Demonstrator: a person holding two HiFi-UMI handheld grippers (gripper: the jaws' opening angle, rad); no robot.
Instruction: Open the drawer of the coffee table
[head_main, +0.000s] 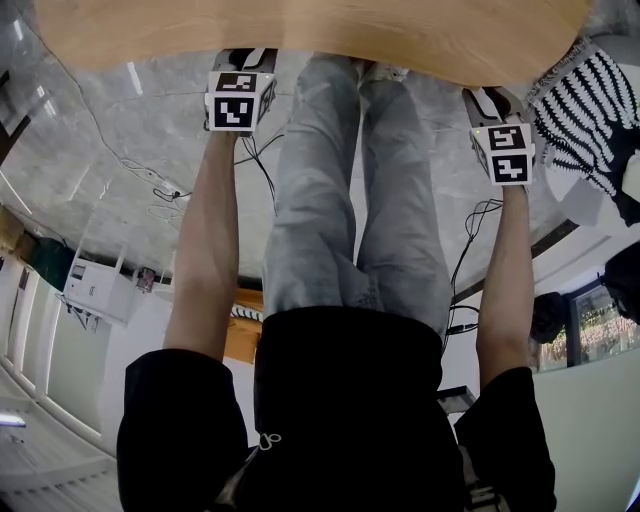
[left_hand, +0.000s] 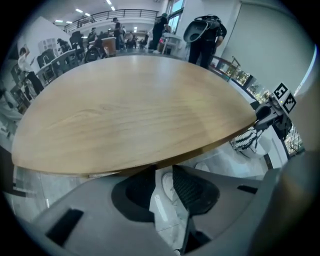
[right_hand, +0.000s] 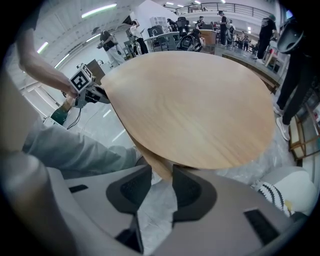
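A round coffee table (head_main: 320, 30) with a pale wooden top is seen standing on a glossy, grey marbled floor (head_main: 100, 120) in a large open hall. Strip lights, a railed upper level, desks (left_hand: 60, 60) and several standing people (left_hand: 205, 37) are seen behind it, and loose cables (head_main: 160, 185) are laid across the floor. A black-and-white striped object (head_main: 585, 110) is placed just beside the table at the person's right. Two bare forearms (head_main: 205, 260) are stretched down from black short sleeves, one on each side of legs (head_main: 350, 200) clad in grey trousers, and both grippers are pointed steeply downward at the table's near rim, well apart from each other. The left gripper (left_hand: 162, 170) is held with its jaws parted just under the rim. Nothing is clasped there, and only a white shoe (left_hand: 167, 182) and the floor are seen through the gap. The right gripper (right_hand: 160, 174) is closed on a wooden panel hung beneath the top, which appears to be the drawer front (right_hand: 156, 161), with a pad set against each of its faces. One table, one striped object, two grippers and two marker cubes (head_main: 240, 100) are counted, a cube being carried on each gripper.
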